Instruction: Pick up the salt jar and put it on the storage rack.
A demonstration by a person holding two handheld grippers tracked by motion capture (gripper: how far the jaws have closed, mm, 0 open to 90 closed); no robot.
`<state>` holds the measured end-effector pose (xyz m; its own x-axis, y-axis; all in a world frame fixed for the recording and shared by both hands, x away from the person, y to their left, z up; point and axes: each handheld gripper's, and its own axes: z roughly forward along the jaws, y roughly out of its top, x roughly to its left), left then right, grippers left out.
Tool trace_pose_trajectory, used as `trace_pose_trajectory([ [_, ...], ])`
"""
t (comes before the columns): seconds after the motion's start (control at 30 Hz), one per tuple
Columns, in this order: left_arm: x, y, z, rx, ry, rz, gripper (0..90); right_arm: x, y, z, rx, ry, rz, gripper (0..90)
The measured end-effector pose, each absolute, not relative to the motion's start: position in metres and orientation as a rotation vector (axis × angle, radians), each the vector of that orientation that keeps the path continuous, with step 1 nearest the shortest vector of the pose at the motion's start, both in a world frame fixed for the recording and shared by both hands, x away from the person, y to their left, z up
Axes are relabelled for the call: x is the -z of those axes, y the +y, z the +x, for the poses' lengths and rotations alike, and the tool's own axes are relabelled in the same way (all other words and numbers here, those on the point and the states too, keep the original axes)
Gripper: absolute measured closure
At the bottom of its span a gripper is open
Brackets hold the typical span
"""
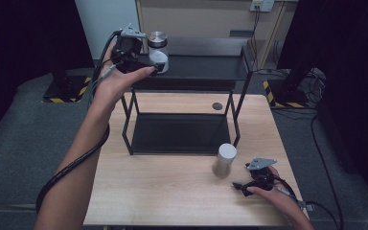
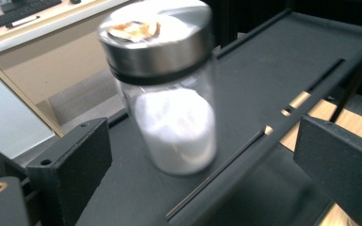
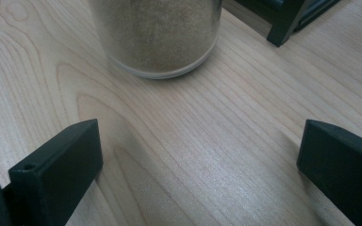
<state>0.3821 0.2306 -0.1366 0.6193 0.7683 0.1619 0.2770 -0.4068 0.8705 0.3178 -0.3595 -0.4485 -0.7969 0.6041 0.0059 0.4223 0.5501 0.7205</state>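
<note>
Item: jar of white powder [image 2: 172, 94], steel-lidded, upright on the black rack's [image 1: 206, 67] top shelf, clear of the spread left gripper [image 1: 159, 66]; back straight off without clipping it, while the right gripper [image 1: 239, 188], spread, idles on the tabletop [image 1: 163, 191] near the brown-powder jar [image 1: 224, 160].

Dim room with dark edges, evenly lit tabletop [image 1: 172, 191], soft shadows; motion blur smears the jar [image 2: 169, 94].

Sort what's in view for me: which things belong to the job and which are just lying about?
In the job:
- jar of white powder on the rack's top shelf
- left gripper, open
- jar of brown powder on the table
- right gripper, open

Lying about:
- keyboard
- wall socket
</note>
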Motion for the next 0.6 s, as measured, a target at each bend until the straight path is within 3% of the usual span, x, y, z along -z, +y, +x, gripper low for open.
trace_pose_trajectory([
  [0.3, 0.154, 0.23, 0.344, -0.723, 0.759, 2.014, 4.2, 0.448, -0.359, 0.318, -1.085, 2.544, 0.859, 1.6],
  [0.6, 0.198, 0.222, 0.322, -0.655, 0.686, 2.086, 4.2, 0.448, -0.359, 0.318, -1.084, 2.545, 0.86, 1.6],
])
